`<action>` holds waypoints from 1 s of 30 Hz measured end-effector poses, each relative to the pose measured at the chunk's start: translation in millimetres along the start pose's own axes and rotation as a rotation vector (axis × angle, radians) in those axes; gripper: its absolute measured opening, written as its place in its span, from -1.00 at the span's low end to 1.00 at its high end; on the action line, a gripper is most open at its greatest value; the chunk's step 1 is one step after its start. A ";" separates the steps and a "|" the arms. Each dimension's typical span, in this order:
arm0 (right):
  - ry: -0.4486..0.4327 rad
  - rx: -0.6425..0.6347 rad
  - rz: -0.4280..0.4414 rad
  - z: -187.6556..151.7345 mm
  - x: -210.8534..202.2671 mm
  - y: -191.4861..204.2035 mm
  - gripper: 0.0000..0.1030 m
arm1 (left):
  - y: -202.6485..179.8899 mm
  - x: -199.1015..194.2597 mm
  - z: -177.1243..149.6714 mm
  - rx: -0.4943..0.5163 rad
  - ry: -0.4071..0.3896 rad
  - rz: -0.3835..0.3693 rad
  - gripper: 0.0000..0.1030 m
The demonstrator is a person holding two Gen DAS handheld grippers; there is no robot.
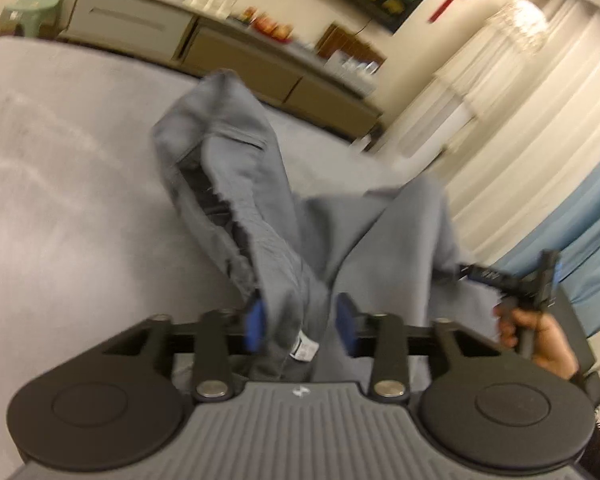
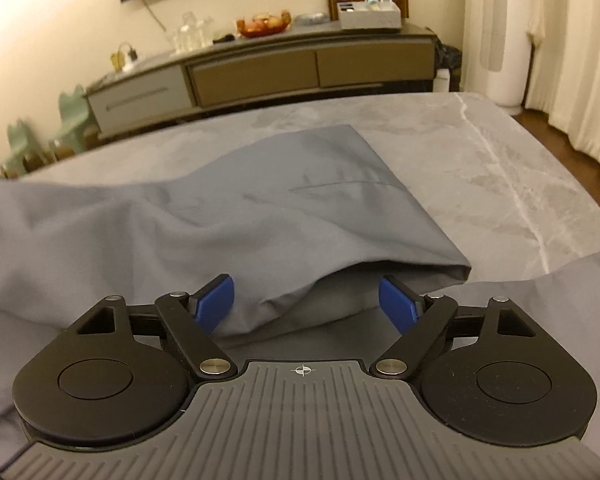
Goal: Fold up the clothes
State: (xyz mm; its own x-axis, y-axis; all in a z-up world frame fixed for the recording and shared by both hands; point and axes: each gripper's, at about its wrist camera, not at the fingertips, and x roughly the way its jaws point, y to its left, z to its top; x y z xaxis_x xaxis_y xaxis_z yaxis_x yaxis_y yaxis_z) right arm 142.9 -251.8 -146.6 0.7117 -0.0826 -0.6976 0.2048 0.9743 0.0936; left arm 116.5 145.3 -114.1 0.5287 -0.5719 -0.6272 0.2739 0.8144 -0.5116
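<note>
Grey trousers (image 1: 260, 184) lie bunched on the grey marbled table (image 1: 60, 160), with a ruffled waistband and a white label near my left gripper. The left gripper (image 1: 301, 326) is open. A thick bunch of the cloth passes between its blue pads (image 1: 255, 322), and the label hangs there. In the right wrist view a folded end of the trousers (image 2: 260, 200) lies flat on the table (image 2: 500, 184). My right gripper (image 2: 306, 302) stands wide open over the fold's edge, its pads clear of the cloth. The left wrist view also shows the right gripper (image 1: 470, 271), held by a hand (image 1: 540, 332), at the cloth's right edge.
A low sideboard (image 2: 260, 68) stands beyond the table with glasses, a fruit bowl (image 2: 264, 24) and a box. Green chairs (image 2: 72, 112) are at the left. Cream curtains (image 2: 572, 60) and a white cylinder (image 2: 504, 40) are at the right. A blue drape (image 1: 588, 240) hangs beside the hand.
</note>
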 end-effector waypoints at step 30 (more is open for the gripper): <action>-0.069 0.003 0.083 1.1 -38.8 -41.4 0.43 | 87.6 -90.6 18.8 -0.250 -0.261 0.273 -0.21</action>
State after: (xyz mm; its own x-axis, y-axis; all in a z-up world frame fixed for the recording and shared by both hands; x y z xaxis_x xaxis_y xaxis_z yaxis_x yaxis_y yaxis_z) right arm 107.5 -289.2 -122.6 0.7707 -0.0157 -0.6370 0.1452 0.9777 0.1515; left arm 107.7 270.3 -91.1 0.7483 -0.2691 -0.6063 -0.0892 0.8649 -0.4940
